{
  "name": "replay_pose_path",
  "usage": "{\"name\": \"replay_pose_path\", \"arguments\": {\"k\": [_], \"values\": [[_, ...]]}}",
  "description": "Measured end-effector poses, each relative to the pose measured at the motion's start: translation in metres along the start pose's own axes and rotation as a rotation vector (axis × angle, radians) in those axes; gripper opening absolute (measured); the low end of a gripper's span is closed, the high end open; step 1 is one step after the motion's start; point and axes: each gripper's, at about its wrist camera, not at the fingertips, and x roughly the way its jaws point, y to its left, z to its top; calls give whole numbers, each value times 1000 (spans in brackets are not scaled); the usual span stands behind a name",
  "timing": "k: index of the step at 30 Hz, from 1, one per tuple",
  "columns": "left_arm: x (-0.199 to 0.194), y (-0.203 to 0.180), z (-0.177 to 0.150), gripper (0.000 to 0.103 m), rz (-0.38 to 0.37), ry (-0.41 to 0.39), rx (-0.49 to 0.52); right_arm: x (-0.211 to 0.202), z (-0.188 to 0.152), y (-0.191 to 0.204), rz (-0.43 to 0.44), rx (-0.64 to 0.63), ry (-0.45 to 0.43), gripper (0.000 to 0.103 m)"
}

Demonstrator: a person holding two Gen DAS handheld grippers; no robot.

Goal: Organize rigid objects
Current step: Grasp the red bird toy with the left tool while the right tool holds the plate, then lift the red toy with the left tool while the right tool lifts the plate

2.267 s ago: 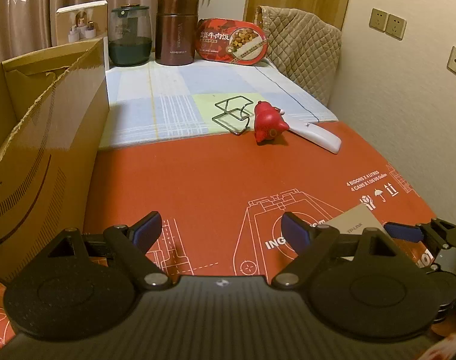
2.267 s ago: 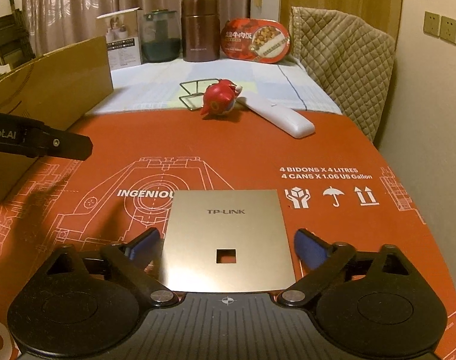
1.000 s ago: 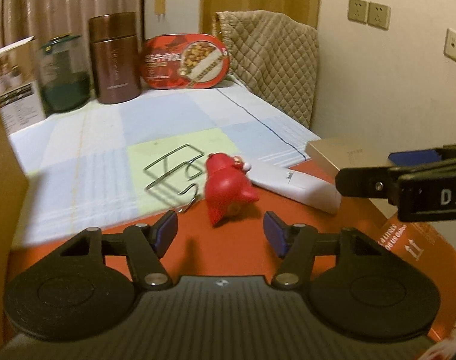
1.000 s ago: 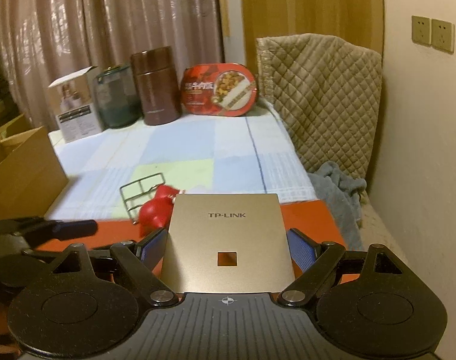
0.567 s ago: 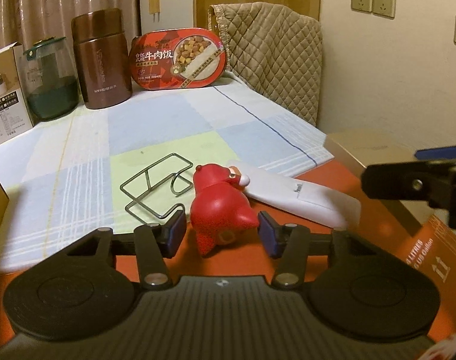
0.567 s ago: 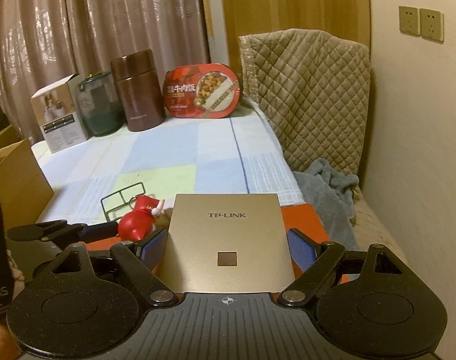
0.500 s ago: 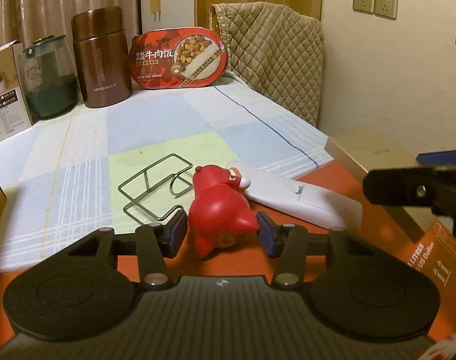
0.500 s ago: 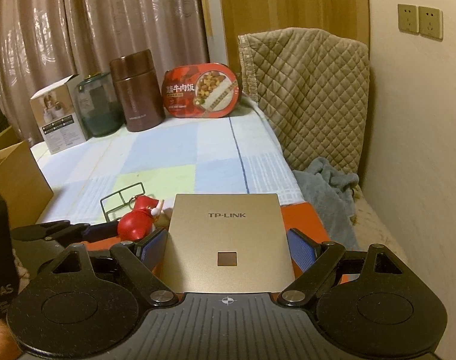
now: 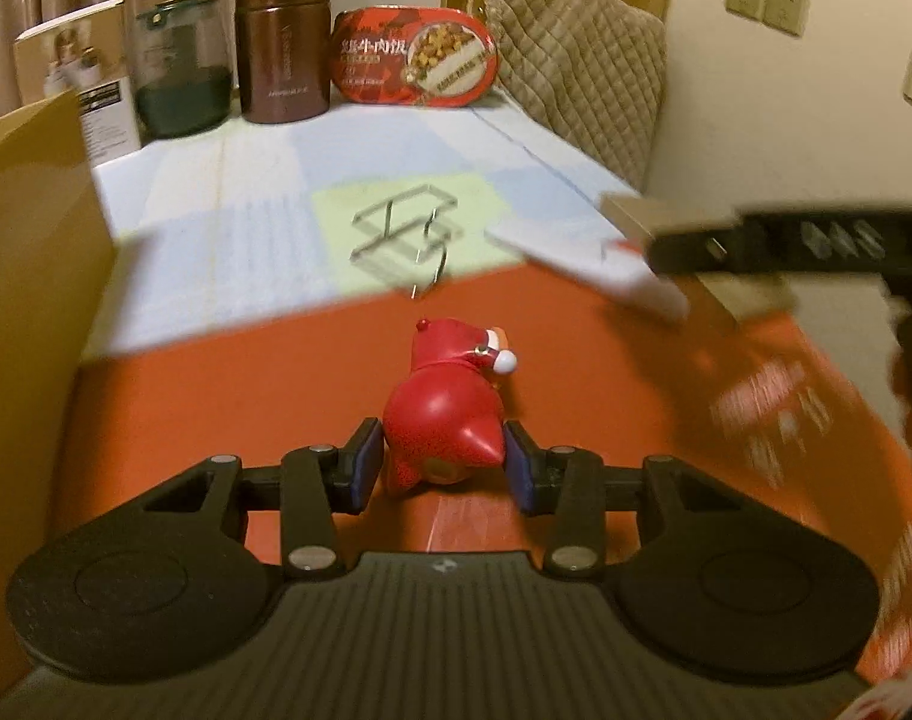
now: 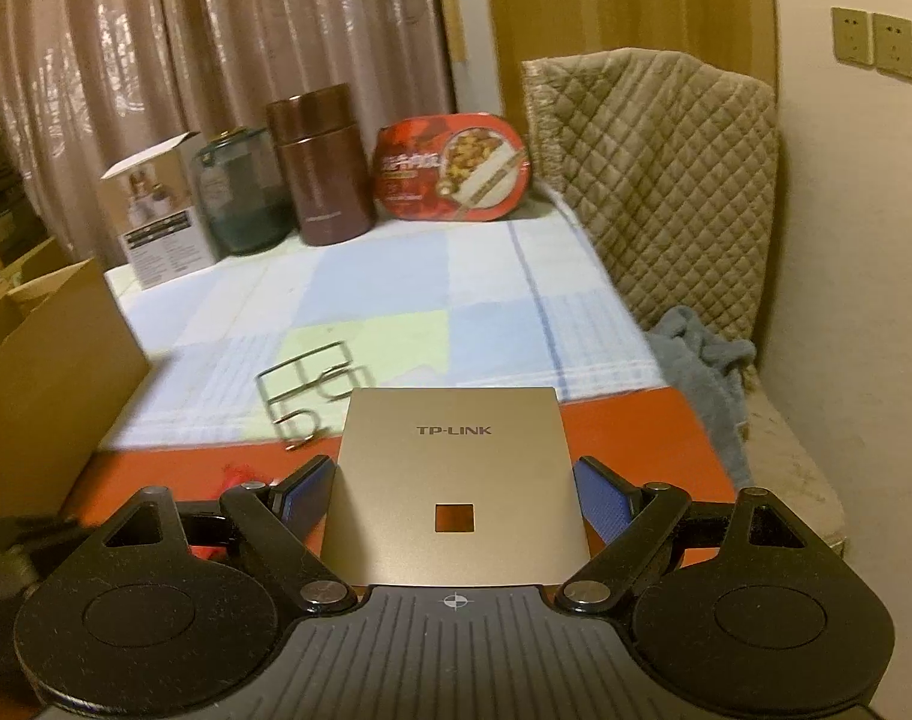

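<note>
A big open cardboard box (image 9: 30,252) stands along the left edge of the table, and it looks like the likely place for the loose things, though that is my guess. The table top nearest me is a flattened red carton sheet (image 9: 264,396), with a pale checked cloth (image 10: 396,294) beyond it.

The right gripper (image 10: 453,495) holds a gold TP-LINK panel (image 10: 456,480) flat between its blue pads, clear of the table. The left gripper (image 9: 441,465) is clamped on a small red figurine (image 9: 441,414), pads pressing both its flanks, with the toy over the red sheet. A wire rack (image 9: 405,234) and a white remote-like bar (image 9: 582,267) lie untouched at the cloth's edge.

So both pickups seem made, and the carrying step is in hand. Next, I would judge, each piece must swing left over the box wall and be let go inside, the rounded figurine kept gripped firmly lest it slip.
</note>
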Motion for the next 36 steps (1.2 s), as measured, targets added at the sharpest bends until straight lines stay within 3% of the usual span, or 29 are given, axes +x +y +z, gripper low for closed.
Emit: {"name": "replay_pose_path", "arguments": {"k": [7,11,15,26,36], "values": [[-36,3,-34,38,14,-8,58,-13,-25,25,38,-26,43,83],[-31,-3,-33,48,7,-26,115,-21,-35,26,15,-16,49,83],[-22,-7,-31,50,14,-49,167,-23,-40,24,7,7,56,83],[-10,0,-22,49,-77,-21,164,-17,-39,28,18,3,61,83],[-2,6,-21,46,-73,39,129,-17,-38,28,20,3,57,83]]}}
